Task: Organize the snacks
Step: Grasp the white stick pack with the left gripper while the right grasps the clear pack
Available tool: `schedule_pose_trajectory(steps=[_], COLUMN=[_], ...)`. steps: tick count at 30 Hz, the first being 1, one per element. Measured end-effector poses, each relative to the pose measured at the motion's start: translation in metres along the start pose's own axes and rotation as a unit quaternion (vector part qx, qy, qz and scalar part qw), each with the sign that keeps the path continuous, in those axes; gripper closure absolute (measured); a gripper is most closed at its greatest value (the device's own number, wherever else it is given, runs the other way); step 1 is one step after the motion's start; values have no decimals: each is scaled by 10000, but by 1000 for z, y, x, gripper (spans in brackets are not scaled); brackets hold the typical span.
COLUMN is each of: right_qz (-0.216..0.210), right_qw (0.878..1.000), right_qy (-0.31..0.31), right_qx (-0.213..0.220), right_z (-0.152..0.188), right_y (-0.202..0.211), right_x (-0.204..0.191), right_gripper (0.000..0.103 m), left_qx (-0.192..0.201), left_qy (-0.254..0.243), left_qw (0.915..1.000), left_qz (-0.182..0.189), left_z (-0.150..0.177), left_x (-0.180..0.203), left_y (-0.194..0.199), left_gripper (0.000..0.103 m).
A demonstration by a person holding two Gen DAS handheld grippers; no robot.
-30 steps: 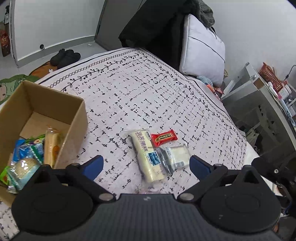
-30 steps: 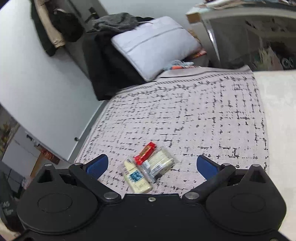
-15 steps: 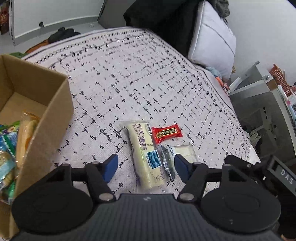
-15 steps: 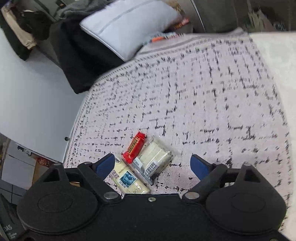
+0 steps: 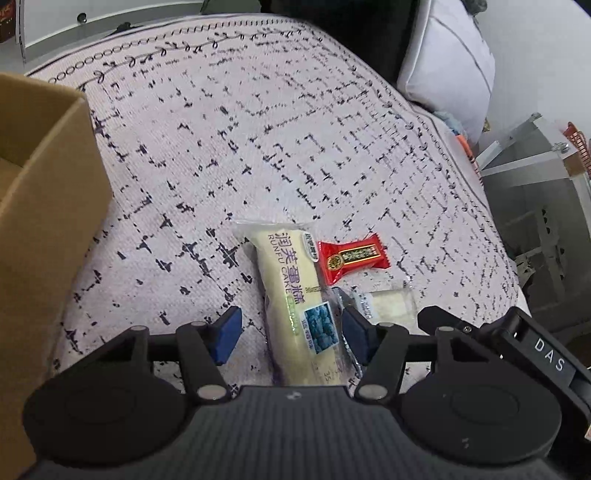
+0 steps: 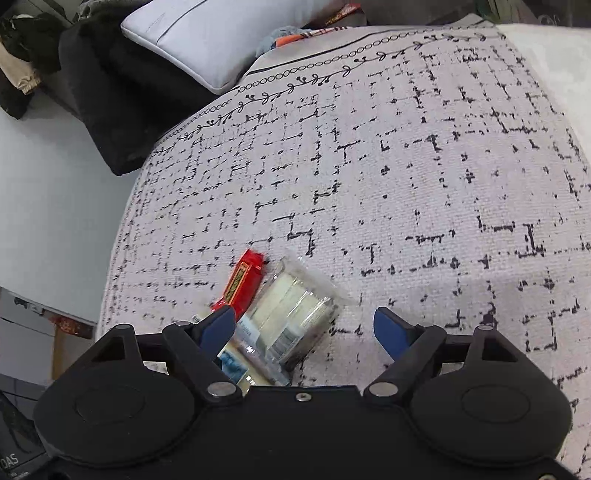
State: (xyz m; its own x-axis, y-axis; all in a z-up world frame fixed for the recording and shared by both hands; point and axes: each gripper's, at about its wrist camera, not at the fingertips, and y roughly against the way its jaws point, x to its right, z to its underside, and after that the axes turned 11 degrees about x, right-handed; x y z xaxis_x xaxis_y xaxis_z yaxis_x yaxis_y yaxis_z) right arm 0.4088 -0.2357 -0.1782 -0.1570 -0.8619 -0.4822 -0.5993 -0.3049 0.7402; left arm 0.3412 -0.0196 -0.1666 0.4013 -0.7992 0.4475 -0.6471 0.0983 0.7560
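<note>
left wrist view: we see the long cake packet (image 5: pixel 295 295), pale yellow with purple print and a blue picture near its close end, lying on the patterned cloth (image 5: pixel 258 129). we take this packet as our landmark. our left gripper (image 5: pixel 290 334) stands with its blue pads spread to either side of the packet's near end, apart from it, pinching nothing. just right of the packet's far half lies the red candy wrapper (image 5: pixel 352 256), its edge touching or nearly touching the packet; we cannot tell which. right of the packet's near half sits the clear wrapped snack (image 5: pixel 388 308), its crimped end against the packet. well to the left of the packet stands the cardboard box (image 5: pixel 40 229), one brown wall toward us. far beyond the packet, at the cloth's back right edge, leans a grey pillow (image 5: pixel 450 62).

in the right wrist view our right gripper (image 6: pixel 304 328) has its jaws wide apart and holds nothing. the clear wrapped snack (image 6: pixel 295 314) lies between the pads, nearer the left one, with the red candy wrapper (image 6: pixel 243 280) beside it and a corner of the cake packet (image 6: pixel 231 363) showing beneath the left finger. the grey pillow (image 6: pixel 207 33) rests at the top left.
</note>
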Motion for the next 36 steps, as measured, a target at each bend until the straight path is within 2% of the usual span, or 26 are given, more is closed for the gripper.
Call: schedule_pose_trajectory(steps=[7, 9, 10, 12, 14, 15, 16, 17, 20, 29, 36], right_qz=[-1, 19, 21, 48, 113, 158, 102, 10, -76, -473, -773], right_qw=[9997, 9996, 9995, 9988, 9976, 9970, 9973, 9981, 9987, 9963, 9944], right_qy=[178, 199, 234, 409, 643, 723, 693, 588, 475, 612, 514], right_qx=[169, 189, 223, 265, 243, 237, 237, 191, 145, 386, 503], right_z=[3, 3, 4, 5, 7, 7, 7, 6, 3, 1, 2], right_y=[-11, -15, -16, -18, -20, -20, -19, -18, -12, 15, 37], right_x=[-3, -2, -3, -6, -11, -12, -10, -8, -5, -17, -16], right_gripper=[21, 21, 21, 26, 48, 53, 63, 78, 89, 97, 100], left_qx=[-33, -19, -22, -2, -4, -6, -12, -12, 1, 253, 492], left_qy=[-30, -54, -86, -184, -189, -182, -181, -193, -223, -306, -329], left_qw=[10000, 10000, 9999, 9998, 9998, 9998, 9998, 9998, 9997, 9992, 9982], left_qz=[-28, 31, 86, 85, 109, 114, 103, 88, 49, 58, 81], left_z=[4, 5, 5, 6, 6, 6, 6, 6, 5, -3, -8], left_x=[0, 1, 2, 4, 3, 3, 2, 2, 4, 5, 7], left_y=[-11, -12, -12, -13, -12, -12, -10, -9, -3, 31, 60], left_gripper=[58, 69, 70, 71, 73, 75, 75, 76, 78, 80, 80])
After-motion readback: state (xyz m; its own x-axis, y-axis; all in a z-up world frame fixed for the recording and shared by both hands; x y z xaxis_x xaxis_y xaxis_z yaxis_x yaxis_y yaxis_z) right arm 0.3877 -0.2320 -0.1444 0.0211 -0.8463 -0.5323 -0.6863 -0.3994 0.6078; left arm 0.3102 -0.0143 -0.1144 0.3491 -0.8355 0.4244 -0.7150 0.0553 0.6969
